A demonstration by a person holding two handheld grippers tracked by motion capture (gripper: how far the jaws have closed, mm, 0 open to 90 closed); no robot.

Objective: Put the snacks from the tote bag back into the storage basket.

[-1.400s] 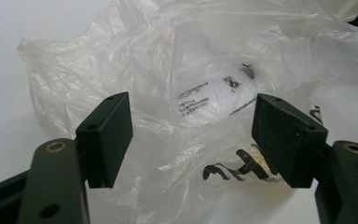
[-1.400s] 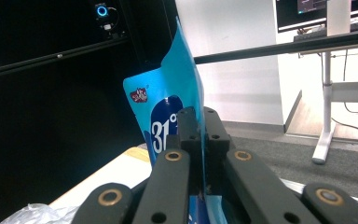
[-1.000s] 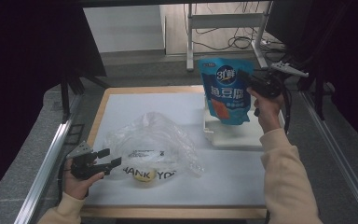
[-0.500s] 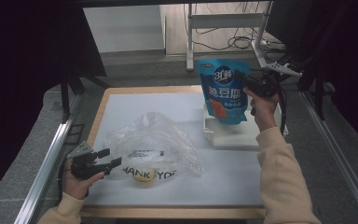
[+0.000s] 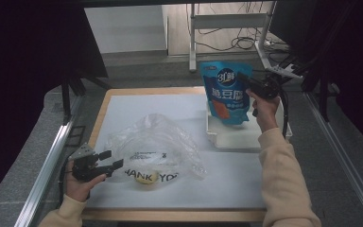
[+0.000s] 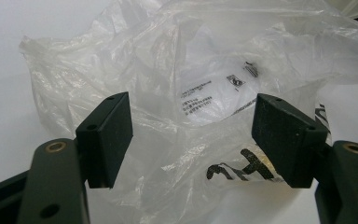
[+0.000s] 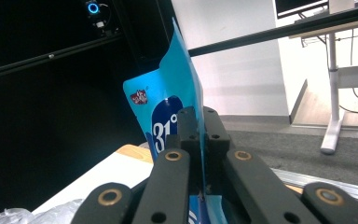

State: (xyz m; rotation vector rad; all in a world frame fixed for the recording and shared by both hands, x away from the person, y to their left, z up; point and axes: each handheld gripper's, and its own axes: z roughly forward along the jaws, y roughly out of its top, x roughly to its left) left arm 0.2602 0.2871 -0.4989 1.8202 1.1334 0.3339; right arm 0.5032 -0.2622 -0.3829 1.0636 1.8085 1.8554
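A blue snack pouch (image 5: pixel 227 92) hangs in the air above a white tray (image 5: pixel 246 137) at the table's right, with my right gripper (image 5: pixel 246 81) shut on its upper right edge. In the right gripper view the jaws clamp the pouch (image 7: pixel 177 107) edge-on at the gripper (image 7: pixel 198 122). A crumpled clear plastic bag (image 5: pixel 153 142) with black lettering lies mid-table, a yellowish round thing (image 5: pixel 144 178) inside its near end. My left gripper (image 5: pixel 113 160) rests open at the bag's left edge. In the left gripper view the bag (image 6: pixel 205 79) lies just beyond the open gripper (image 6: pixel 198 140).
A white mat (image 5: pixel 137 106) covers the wooden table. Metal rails (image 5: pixel 52 156) run along both sides. A desk frame and cables (image 5: pixel 231 28) stand beyond the far edge on the floor.
My right gripper has carried the blue pouch slightly higher and toward the far side above the tray. The left gripper has stayed beside the bag.
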